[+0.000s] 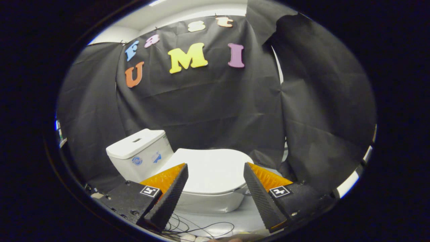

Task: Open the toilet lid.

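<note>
A small white toilet stands on the floor ahead of me, its lid (210,168) lying flat and closed over the bowl (208,201). Its tank (139,153) rises behind the lid to the left, with a flush slot in its top. My gripper (215,169) is open, the two fingers spread wide apart. The closed lid shows in the gap between them, a little beyond the tips. Nothing is held, and neither finger touches the toilet.
Black cloth walls close in behind and to both sides of the toilet. Thin black cables (198,228) trail over the light floor just below the bowl's front, between my fingers. A bright strip of the booth's edge (349,183) shows past the right finger.
</note>
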